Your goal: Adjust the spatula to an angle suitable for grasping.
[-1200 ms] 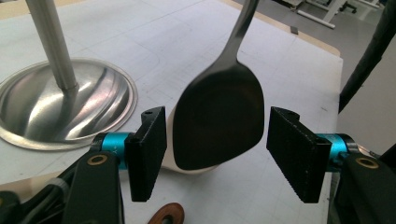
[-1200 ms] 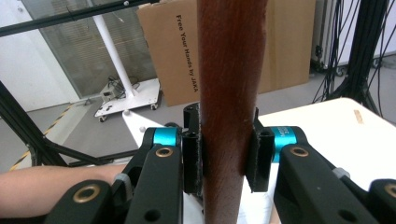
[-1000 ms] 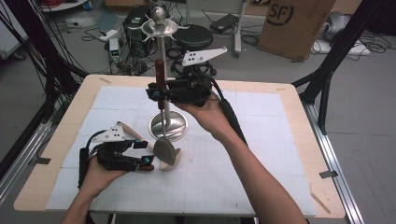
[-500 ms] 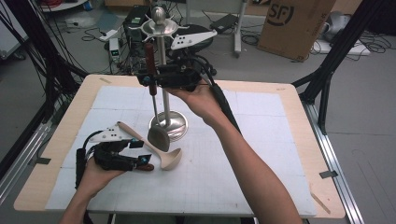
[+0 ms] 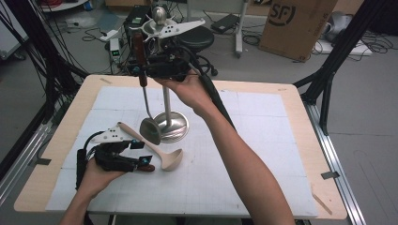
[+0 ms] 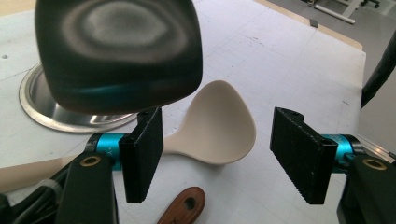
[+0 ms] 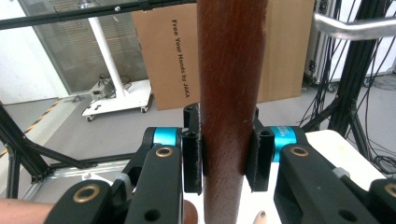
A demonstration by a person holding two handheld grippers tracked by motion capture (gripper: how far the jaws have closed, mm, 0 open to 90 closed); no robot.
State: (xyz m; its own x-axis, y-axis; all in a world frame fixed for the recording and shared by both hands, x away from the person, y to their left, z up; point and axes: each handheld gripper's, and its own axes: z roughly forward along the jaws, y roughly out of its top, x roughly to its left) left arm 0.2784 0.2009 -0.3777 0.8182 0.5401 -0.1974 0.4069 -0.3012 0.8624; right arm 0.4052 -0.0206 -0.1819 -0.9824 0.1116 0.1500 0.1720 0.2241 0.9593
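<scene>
White gridded mat (image 5: 263,140); right tool (image 5: 141,70) clamps glossy wooden handle (image 7: 229,93).

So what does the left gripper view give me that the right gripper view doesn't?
Left gripper view: the left gripper with its jaws open just above the table, a cream spoon ahead of them, a brown handle end below, the steel base and a blurred dark utensil head hanging close.
Right gripper view: the right gripper clamped on an upright wooden handle, with a cardboard box on the floor beyond.
Both: black jaws on blue fittings, and some white table.
</scene>
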